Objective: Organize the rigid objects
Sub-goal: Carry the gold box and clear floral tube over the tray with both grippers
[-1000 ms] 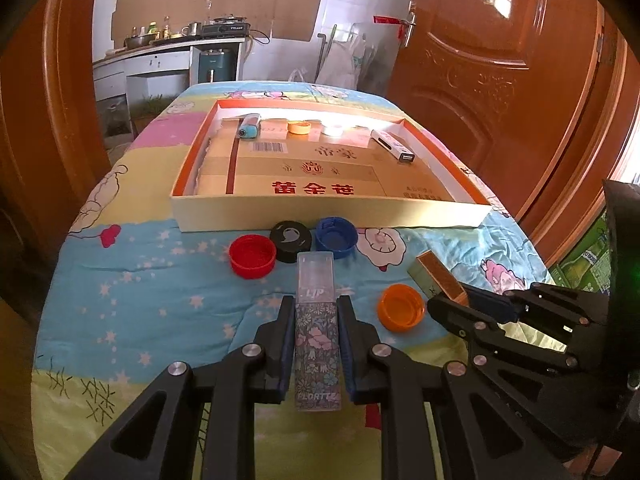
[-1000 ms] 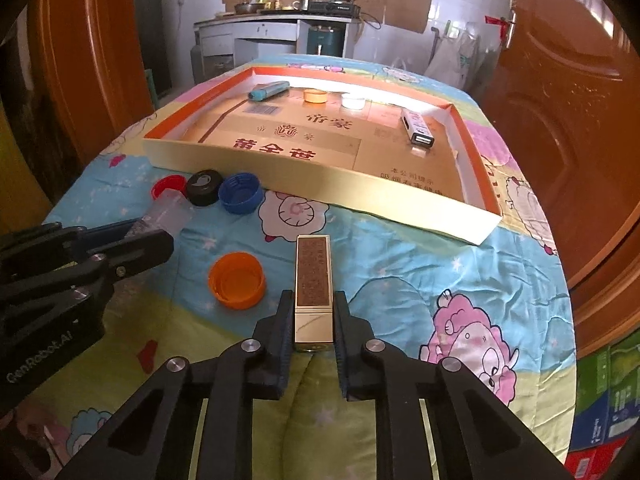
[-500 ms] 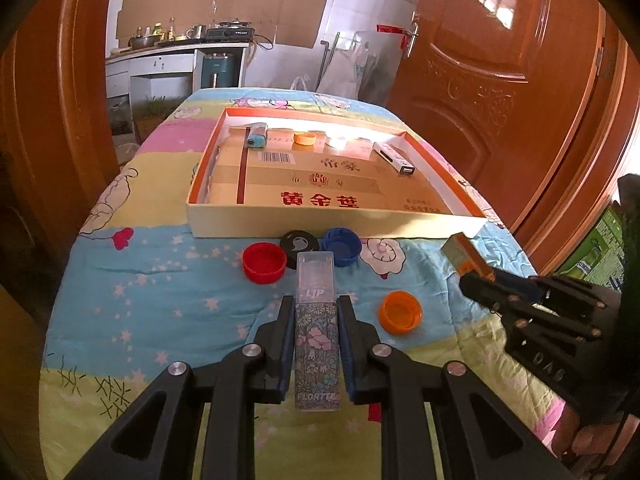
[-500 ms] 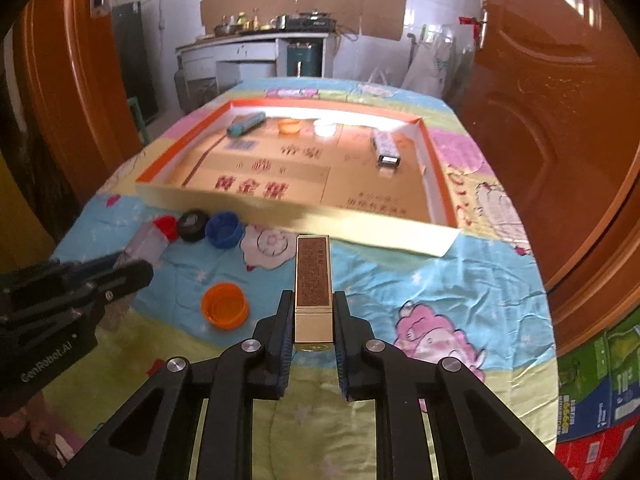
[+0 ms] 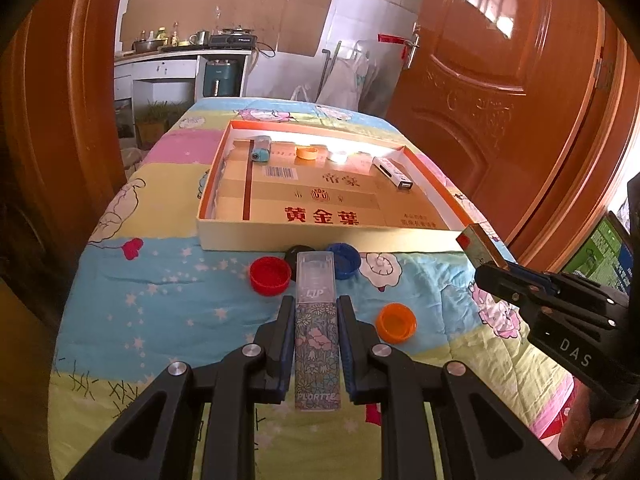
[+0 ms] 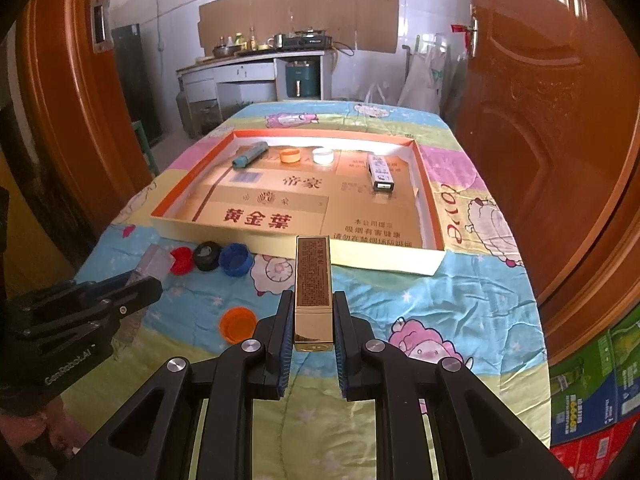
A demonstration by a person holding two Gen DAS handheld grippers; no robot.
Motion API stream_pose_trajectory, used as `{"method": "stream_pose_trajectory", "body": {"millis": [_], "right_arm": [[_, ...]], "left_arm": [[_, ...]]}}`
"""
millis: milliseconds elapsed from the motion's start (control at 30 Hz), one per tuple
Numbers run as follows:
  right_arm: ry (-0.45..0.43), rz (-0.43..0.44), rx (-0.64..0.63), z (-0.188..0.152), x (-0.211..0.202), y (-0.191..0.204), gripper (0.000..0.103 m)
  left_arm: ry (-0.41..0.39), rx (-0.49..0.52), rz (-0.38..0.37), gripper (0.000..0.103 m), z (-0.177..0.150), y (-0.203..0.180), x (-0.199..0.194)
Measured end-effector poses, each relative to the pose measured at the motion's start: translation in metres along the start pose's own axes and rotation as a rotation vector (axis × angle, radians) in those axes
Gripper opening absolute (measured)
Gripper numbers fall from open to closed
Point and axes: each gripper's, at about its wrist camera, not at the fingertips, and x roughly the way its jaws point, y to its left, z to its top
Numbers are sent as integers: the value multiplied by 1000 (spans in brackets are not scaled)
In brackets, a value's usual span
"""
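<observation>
A home kitchen: a counter [image 6: 256,60] with a gas stove [image 6: 306,40], pots and bottles against tiled walls, carved wooden doors [image 6: 560,120], a cartoon quilt [image 6: 440,300].

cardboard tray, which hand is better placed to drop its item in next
Right, probably. The right claw holds the gold rectangular lipstick case with its tip over the near wall of the shallow cardboard tray. The left claw, holding the floral lip box, sits farther back, behind the caps.

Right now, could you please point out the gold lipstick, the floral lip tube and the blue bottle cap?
gold lipstick [image 6: 313,280], right wrist view, brown patterned face.
floral lip tube [image 5: 317,336], left wrist view, flowered lower body.
blue bottle cap [image 6: 236,259], right wrist view, inner hollow.
</observation>
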Motion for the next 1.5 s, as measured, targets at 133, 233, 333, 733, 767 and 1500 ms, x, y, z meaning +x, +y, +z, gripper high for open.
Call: {"method": "stream_pose_trajectory", "body": {"millis": [133, 233, 333, 733, 767, 1500], "right_arm": [[-10, 1, 0, 4, -4, 1, 18], [-15, 6, 2, 7, -5, 2, 18], [-22, 9, 6, 9, -7, 3, 18], [-23, 24, 13, 19, -3, 1, 18], [-23, 27, 13, 20, -2, 2, 18], [-3, 54, 31, 40, 29, -9, 18]], "left_arm": [[-9, -3, -4, 20, 4, 1, -3], [-16, -3, -7, 20, 8, 1, -4], [-19, 0, -13, 20, 13, 0, -5], [-29, 11, -24, 20, 30, -4, -1], [-29, 11, -20, 20, 31, -4, -1], [2, 8, 14, 20, 60, 3, 33]]}}
